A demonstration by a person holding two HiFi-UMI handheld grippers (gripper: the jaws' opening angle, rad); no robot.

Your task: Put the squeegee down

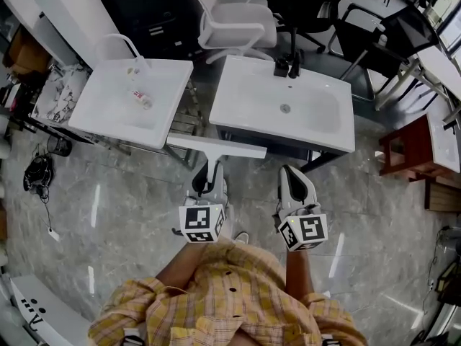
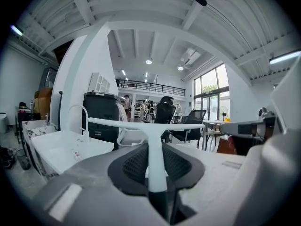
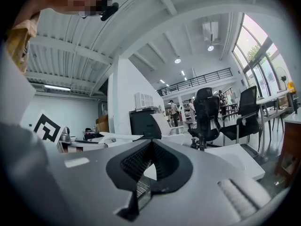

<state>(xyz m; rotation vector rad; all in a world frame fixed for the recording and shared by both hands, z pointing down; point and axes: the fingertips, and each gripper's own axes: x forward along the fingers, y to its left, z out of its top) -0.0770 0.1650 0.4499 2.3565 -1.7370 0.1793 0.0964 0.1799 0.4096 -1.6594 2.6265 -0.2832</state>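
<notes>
Grey marble floor (image 1: 122, 207) spreads below two white sinks (image 1: 238, 114). I have the left hand-held gripper (image 1: 207, 184) clamped on the squeegee (image 1: 216, 147) handle, blade crosswise in the air near the sinks' front edges. The right hand-held gripper (image 1: 294, 180) is closed, empty.

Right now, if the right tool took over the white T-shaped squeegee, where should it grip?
On the white T-shaped squeegee, probably the bare stem just ahead of the left tool, coming from its right: the stem is narrow and straight, the crossbar blade long and thin.
</notes>
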